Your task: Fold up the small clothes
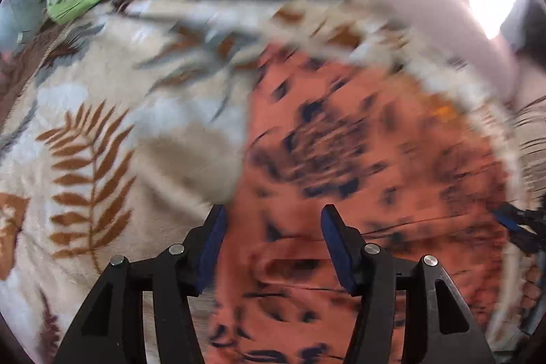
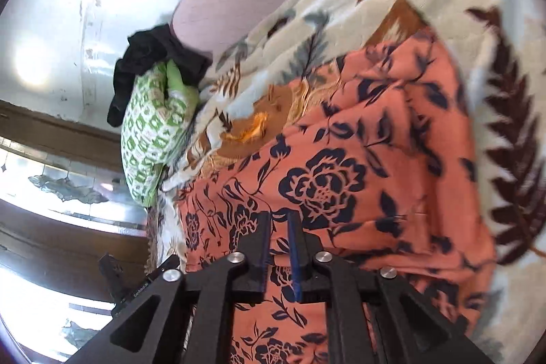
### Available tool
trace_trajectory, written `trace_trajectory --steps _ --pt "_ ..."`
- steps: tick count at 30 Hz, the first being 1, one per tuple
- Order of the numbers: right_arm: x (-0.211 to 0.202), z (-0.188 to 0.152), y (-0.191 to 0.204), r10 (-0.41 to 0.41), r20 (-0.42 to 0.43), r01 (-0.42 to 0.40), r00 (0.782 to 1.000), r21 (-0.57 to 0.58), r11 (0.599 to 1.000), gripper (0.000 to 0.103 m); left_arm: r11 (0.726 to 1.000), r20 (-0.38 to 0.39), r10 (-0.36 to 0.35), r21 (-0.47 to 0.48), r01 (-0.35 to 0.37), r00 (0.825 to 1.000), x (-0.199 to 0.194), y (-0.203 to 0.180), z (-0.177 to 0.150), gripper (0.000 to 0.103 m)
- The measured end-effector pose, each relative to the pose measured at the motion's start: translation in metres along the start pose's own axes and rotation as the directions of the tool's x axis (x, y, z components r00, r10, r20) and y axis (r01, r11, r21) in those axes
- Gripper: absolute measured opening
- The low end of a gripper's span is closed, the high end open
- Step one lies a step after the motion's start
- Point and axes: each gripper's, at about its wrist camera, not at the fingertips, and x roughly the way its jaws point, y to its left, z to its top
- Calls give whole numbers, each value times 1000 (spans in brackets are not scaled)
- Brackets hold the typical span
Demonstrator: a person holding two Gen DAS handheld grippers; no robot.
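Both of my tongs hung over the salmon-orange, navy-flowered cotton garment (image 2: 358,159) lying on the cream fern-print fleece blanket (image 1: 102,142): left gripper (image 1: 273,220) spread wide, right gripper (image 2: 279,220) barely parted, neither pinching anything (yet). I risked catching the blanket's pile along with the garment, dragging the fold crooked.

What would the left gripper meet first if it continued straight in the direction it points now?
Most likely the orange floral garment. The left gripper points steeply down with its jaws apart and nothing between them, and the garment fills the view just ahead, lying on the leaf-patterned blanket. The picture is blurred, so the gap is unclear.
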Motion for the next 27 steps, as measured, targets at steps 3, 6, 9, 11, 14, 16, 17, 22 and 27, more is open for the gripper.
trace_trajectory --steps 3,6,9,11,14,16,17,22,27 --pt "3 -13 -25 27 -3 -26 1000 92 995 28 1000 24 -26 -16 27 999 -11 5 -4 62" --pt "-28 -21 -7 -61 39 60 997 7 998 33 999 88 -41 -31 44 995 -36 13 -9 62" --pt "-56 -29 5 -30 88 34 996 -49 998 57 999 119 -19 -40 24 993 -55 23 -22 62" --pt "-70 -40 5 -22 110 29 994 -65 997 69 998 117 -21 -50 27 993 -65 32 -35 62" --pt "-95 -73 -7 -45 105 52 993 -63 997 69 996 129 -59 -63 68 990 -83 44 -60 62" --pt "-102 -91 -13 -52 96 56 994 -47 997 69 992 137 -100 -58 109 986 -97 53 -81 62" --pt "-112 -105 -21 -55 92 59 994 -45 997 69 991 143 -114 -57 124 983 -102 55 -91 62" --pt "-135 -168 -48 -122 42 123 992 -19 992 69 985 141 -161 -44 169 977 -123 59 -147 64" --pt "-149 -240 -78 -132 -31 133 991 54 990 69 978 100 -184 -77 192 978 -133 71 -200 64"
